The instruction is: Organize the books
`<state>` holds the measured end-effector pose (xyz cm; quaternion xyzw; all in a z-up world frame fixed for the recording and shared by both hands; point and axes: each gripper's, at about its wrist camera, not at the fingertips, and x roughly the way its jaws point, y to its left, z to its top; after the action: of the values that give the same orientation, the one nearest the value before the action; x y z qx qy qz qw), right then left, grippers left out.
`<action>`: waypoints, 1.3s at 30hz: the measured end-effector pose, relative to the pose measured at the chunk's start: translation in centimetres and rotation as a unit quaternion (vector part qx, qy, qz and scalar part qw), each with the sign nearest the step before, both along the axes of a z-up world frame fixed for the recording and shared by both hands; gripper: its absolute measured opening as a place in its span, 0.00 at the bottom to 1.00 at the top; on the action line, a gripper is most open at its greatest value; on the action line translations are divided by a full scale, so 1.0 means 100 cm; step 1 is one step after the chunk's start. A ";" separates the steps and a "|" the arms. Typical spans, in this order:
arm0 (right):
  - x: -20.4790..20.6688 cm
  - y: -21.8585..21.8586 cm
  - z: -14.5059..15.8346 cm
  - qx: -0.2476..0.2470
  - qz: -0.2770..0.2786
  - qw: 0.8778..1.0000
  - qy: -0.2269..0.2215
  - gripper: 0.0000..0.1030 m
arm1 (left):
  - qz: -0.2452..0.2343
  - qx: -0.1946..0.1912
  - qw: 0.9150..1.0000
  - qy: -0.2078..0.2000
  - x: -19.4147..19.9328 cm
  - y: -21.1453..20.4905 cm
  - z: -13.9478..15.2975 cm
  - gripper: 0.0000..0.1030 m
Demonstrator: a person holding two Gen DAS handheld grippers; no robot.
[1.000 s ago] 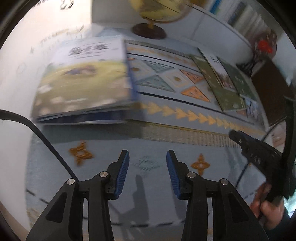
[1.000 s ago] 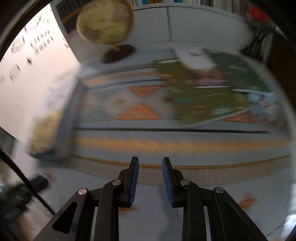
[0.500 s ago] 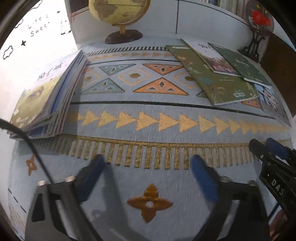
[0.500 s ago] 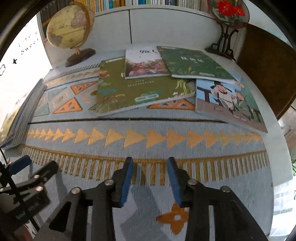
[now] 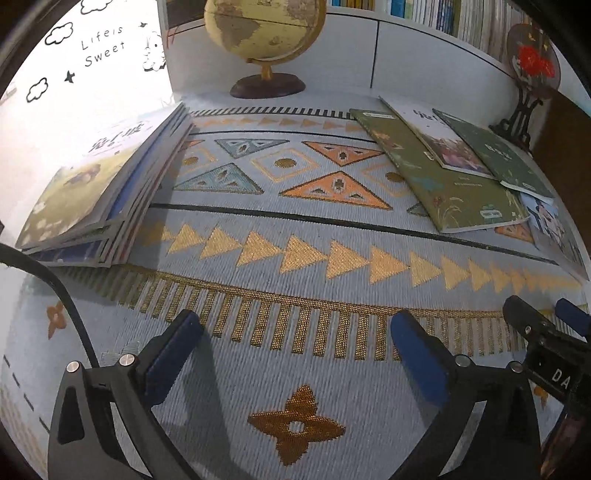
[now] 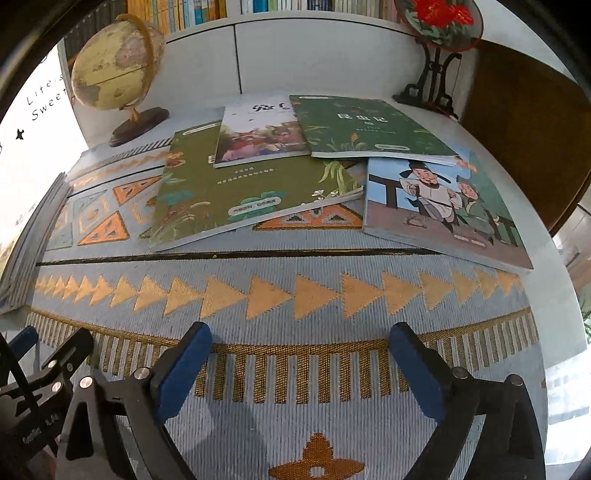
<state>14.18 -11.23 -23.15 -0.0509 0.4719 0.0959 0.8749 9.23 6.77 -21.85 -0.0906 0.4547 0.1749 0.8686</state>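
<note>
Both tongs are being held spread wide above the patterned runner [image 6: 295, 295] that is covering the worktop, with nothing between the blue pads. The left tongs [image 5: 295, 343] are standing fully apart; the right tongs [image 6: 299, 350] have just been opening, and only bare weave is being seen between their fingers. In the left wrist view the right tongs are also being seen at the lower right edge, just beside the left ones.

The books are being kept in two groups, well apart. A stack of books [image 5: 96, 192] is lying at the left edge of the runner, its spines fanned slightly (the top cover is showing a grassy scene). Toward the right, four loose books are overlapping one another: an olive-green book [image 6: 229, 192] is lying lowest, a white-topped book [image 6: 258, 136] and a dark green book [image 6: 362, 129] are resting partly on it, and a book with cartoon figures [image 6: 439, 206] is being partly covered by the dark green one.

A globe [image 6: 114, 66] on a dark base is standing at the back left, and a round fan ornament [image 6: 439, 18] on a black stand at the back right.
</note>
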 end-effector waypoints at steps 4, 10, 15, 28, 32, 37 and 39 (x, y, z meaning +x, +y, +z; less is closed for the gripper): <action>0.000 0.001 -0.001 -0.001 0.005 1.000 0.003 0.98 | 0.001 -0.003 1.000 -0.004 -0.001 0.001 -0.001 1.00; -0.001 0.002 -0.001 -0.002 0.012 1.000 0.005 1.00 | 0.001 -0.002 1.000 -0.004 -0.002 0.001 0.000 1.00; -0.001 0.002 -0.001 -0.003 0.014 1.000 0.004 1.00 | 0.001 -0.002 1.000 -0.004 -0.001 0.001 -0.001 1.00; -0.001 0.003 -0.002 -0.006 0.013 1.000 0.006 1.00 | 0.001 -0.002 1.000 -0.005 -0.001 0.001 -0.001 1.00; 0.000 0.003 -0.002 -0.007 0.010 1.000 0.006 1.00 | 0.001 -0.002 1.000 -0.005 -0.001 0.001 -0.002 1.00; 0.000 0.003 -0.002 -0.006 -0.003 1.000 0.006 1.00 | 0.001 -0.002 1.000 -0.005 -0.002 0.001 -0.002 1.00; -0.003 0.003 -0.002 -0.005 -0.013 1.000 -0.005 1.00 | 0.001 -0.002 1.000 -0.005 -0.001 0.000 -0.002 1.00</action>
<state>13.85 -10.98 -23.40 -0.0496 0.4689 0.0822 0.8780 9.09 6.81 -22.06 -0.0936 0.4506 0.1746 0.8705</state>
